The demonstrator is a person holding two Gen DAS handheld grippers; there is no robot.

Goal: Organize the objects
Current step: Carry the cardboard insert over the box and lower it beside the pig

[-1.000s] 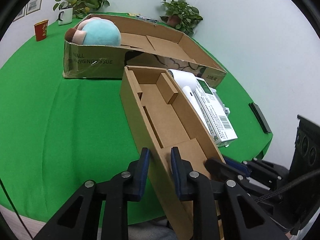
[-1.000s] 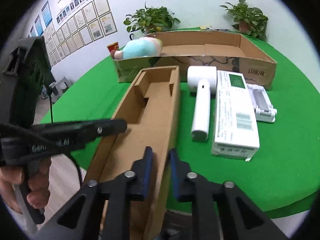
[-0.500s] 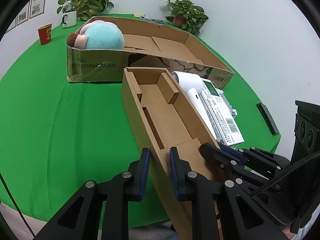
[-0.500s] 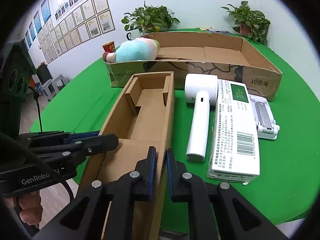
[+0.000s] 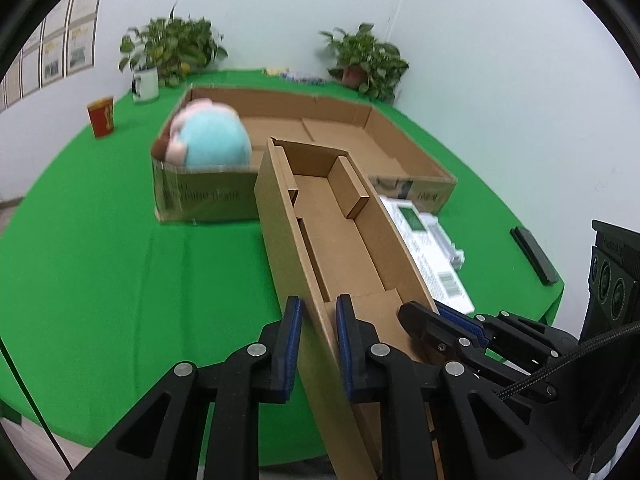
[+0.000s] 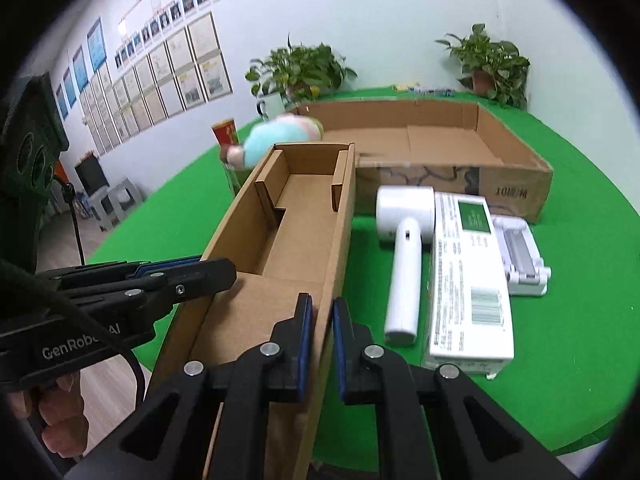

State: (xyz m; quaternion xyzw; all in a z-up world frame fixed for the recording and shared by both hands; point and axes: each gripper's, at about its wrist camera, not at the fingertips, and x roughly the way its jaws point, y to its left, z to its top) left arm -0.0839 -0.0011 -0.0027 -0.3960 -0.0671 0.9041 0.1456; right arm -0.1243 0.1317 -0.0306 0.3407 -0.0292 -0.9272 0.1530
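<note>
The long narrow cardboard box is held by both grippers at its near end, with its far end raised above the green table and pointing toward the large open carton. The left gripper has its 2 fingers clamped on the box's left side wall, 1 pad outside and 1 inside. The right gripper is clamped the same way on the right side wall. Gripping opposite walls at the same end probably keeps the box from twisting while it is carried, since 1 grip alone would let a box this long swing. The box's interior is open, with folded cardboard partitions near the far end, and holds nothing visible. To its right on the table lie a white hair dryer, a white printed carton touching it, and a white plastic holder just beside that. A blue plush toy already sits in the left corner of the large carton, which suggests that this carton is the collection point. Whether the narrow box is bound for it cannot be determined.
</note>
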